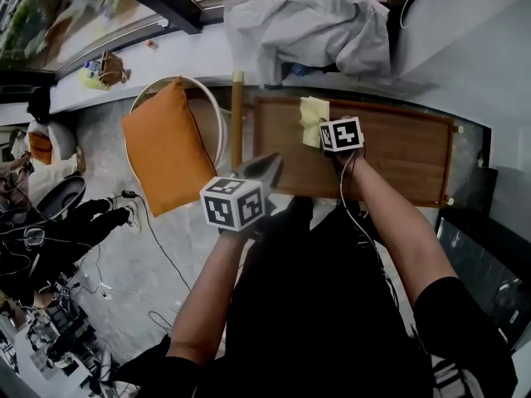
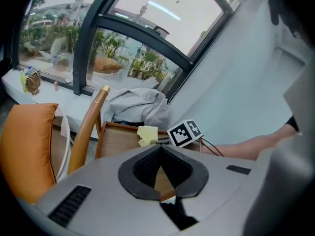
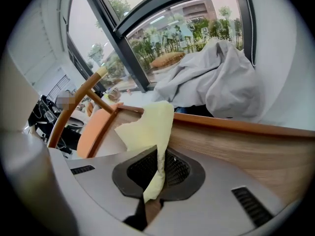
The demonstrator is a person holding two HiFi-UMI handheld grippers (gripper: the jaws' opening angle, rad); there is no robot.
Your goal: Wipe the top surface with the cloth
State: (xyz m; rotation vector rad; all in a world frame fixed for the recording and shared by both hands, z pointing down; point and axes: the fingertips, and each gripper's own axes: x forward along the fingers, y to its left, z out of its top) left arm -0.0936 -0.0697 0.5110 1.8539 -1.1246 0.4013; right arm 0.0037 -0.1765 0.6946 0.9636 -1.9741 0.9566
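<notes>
Two hand-held grippers are at a wooden desk (image 1: 398,152) beside a window. The right gripper (image 3: 160,150) is clenched on a pale yellow cloth (image 3: 147,124). One fold is pinched between its dark ribbed pads and the rest fans out past the tips onto the wood.

In the head view the cloth (image 1: 314,118) forms a short strip. Its long axis runs from the gripper towards the desk's far edge, and its free end points at the raised rim there. Whether it touches the rim cannot be told. It sits in the left half of the desk, close to the far edge and apart from the left edge.

The left gripper (image 2: 160,149) is by the desk's near-left corner, aimed across the wood towards the cloth. Its jaws are closed tip to tip with nothing between them, and only the desk shows through the gap behind the tips.

Bare wood runs from the cloth to the right edge and back to the near edge, which the person's right forearm (image 1: 390,214) crosses. A low rim bounds the surface on all sides.

Just beyond the far edge, a crumpled grey garment (image 1: 311,27) lies on the window ledge, near the cloth's free end. Just off the left edge stands a wooden post (image 1: 237,118). Beyond it an orange cushion (image 1: 166,143) leans in a white-framed round chair (image 1: 217,110).
</notes>
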